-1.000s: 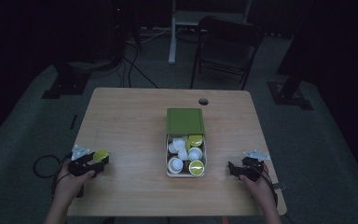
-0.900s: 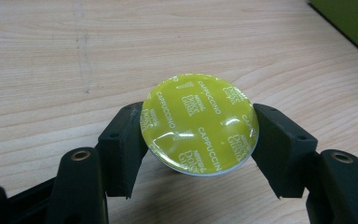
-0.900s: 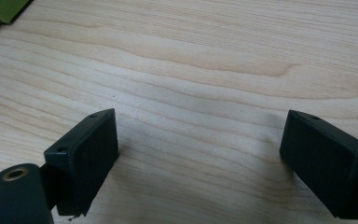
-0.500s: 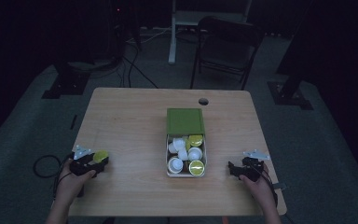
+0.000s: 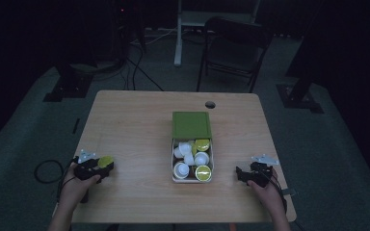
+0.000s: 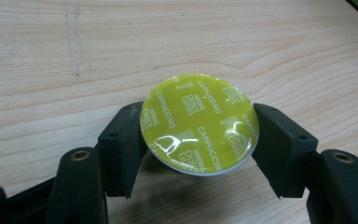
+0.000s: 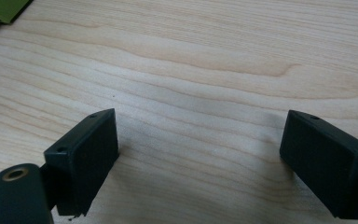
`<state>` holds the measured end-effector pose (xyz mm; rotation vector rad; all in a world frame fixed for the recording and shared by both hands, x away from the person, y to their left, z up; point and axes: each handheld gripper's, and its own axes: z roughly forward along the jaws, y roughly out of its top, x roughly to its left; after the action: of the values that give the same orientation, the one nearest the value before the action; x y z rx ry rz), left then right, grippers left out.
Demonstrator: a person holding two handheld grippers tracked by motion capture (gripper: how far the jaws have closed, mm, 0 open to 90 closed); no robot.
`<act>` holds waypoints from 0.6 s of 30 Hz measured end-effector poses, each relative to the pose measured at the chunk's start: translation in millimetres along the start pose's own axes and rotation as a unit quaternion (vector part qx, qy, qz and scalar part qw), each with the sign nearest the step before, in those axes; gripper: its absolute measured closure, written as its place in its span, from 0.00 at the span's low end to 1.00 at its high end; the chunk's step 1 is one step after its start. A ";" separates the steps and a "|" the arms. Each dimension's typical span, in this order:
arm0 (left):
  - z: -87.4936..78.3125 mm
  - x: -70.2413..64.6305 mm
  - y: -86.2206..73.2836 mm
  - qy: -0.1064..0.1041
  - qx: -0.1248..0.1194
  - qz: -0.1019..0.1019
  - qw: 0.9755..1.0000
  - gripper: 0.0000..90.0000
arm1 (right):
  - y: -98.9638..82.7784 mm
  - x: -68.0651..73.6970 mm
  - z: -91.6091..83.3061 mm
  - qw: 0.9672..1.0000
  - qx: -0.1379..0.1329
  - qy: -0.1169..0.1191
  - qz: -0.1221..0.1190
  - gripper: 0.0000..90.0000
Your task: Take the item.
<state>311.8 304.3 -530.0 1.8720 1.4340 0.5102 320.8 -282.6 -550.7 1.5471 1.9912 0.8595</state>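
Coffee capsule [image 6: 199, 123], with a glossy yellow-green foil lid printed "Cappuccino", sits clamped between the two black jaws of the left gripper [image 6: 199, 140], low over the wooden table [image 6: 74, 56] near its front left corner. In the high view the same capsule [image 5: 105, 161] shows as a small green disc at the tip of the left gripper [image 5: 96, 167], well apart from the box.

Judging by its look, the capsule is light and fairly stiff at the rim, while the domed foil on top is thin and could dent or puncture under pressure. The smooth plastic sides may slip, so the sound place to hold it is across its widest part just under the lid rim, as the jaws press now, with only modest squeeze.

Farther right, the open tin box [image 5: 173, 159] at mid-table holds more capsules [image 5: 189, 160], white and green, and its green lid [image 5: 191, 125] lies flat just behind it.

The right gripper [image 7: 200, 158] has its jaws spread wide with nothing between them, over bare wood; in the high view that right gripper [image 5: 243, 174] rests near the front right edge, just beside the box.
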 end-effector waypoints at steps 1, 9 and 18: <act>-0.3 -0.1 0.2 -0.003 0.003 0.000 1.000 0.42 | 0.0 0.0 0.0 1.000 0.000 0.000 0.000 0.12; -5.0 -3.1 1.2 -0.003 0.018 0.018 1.000 0.35 | 0.0 0.0 0.0 1.000 0.000 0.000 0.000 0.12; -20.4 -13.1 14.9 -0.022 -0.006 0.038 0.999 0.31 | 0.0 0.0 0.0 1.000 0.000 0.000 0.000 0.12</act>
<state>303.7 296.1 -504.0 1.9218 1.3320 0.5104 320.8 -282.6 -550.7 1.5473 1.9913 0.8594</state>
